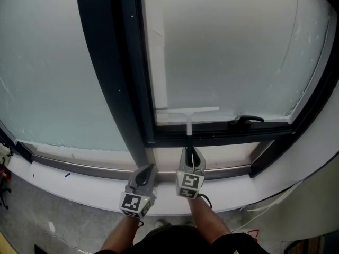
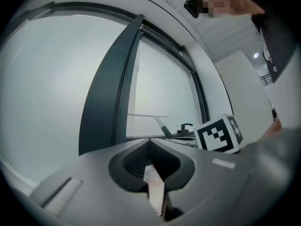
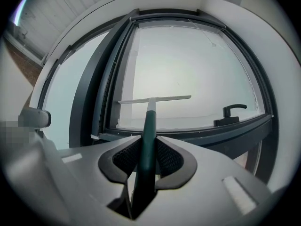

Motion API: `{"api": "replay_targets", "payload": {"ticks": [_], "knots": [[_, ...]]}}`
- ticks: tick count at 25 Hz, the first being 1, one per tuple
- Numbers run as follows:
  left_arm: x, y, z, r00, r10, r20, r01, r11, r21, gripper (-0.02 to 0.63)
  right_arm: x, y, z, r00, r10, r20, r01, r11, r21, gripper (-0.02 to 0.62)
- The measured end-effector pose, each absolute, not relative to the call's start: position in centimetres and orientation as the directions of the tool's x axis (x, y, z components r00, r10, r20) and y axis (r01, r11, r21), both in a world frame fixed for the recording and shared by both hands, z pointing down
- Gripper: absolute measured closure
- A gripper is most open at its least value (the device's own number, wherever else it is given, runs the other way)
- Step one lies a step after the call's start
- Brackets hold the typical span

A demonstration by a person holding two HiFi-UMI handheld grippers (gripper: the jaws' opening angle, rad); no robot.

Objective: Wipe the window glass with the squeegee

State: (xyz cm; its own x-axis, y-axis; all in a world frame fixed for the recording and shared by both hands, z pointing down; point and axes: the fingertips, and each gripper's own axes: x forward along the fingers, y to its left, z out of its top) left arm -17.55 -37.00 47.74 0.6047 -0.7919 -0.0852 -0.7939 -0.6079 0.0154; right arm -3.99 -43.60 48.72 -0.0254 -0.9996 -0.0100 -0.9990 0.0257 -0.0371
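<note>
The squeegee (image 1: 188,121) has a white blade and a dark green handle (image 3: 149,140). Its blade (image 3: 155,99) lies flat against the frosted window glass (image 1: 228,46) near the bottom of the right pane. My right gripper (image 1: 190,160) is shut on the handle, just below the pane's lower frame. My left gripper (image 1: 144,178) hangs beside it on the left, below the dark mullion (image 1: 114,67), jaws closed with nothing between them. In the left gripper view the squeegee (image 2: 157,121) shows small to the right of the mullion.
A black window handle (image 1: 246,120) sits on the lower frame right of the blade. A white sill (image 1: 79,181) runs under both panes. The left pane (image 1: 47,73) is frosted too. A person's forearms show at the bottom, the floor at lower left.
</note>
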Motion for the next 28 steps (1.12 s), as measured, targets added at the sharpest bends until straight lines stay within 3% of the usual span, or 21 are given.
{"api": "replay_targets", "payload": {"ticks": [7, 12, 28], "knots": [[-17.9, -36.8, 47.9, 0.598, -0.797, -0.082, -0.799, -0.601, 0.017, 0.607, -4.2, -43.3, 49.6, -0.033, -0.999, 0.011, -0.998, 0.032, -0.056, 0.5], [-17.5, -37.0, 48.1, 0.602, -0.794, -0.087, -0.795, -0.606, 0.024, 0.607, -3.8, -41.9, 47.6, -0.05, -0.998, -0.041, -0.998, 0.052, -0.047, 0.5], [-11.8, -39.1, 43.9, 0.654, -0.732, -0.19, -0.751, -0.659, -0.042, 0.607, 7.1, -45.2, 20.9, 0.01, -0.899, -0.438, -0.999, -0.026, 0.029, 0.5]]}}
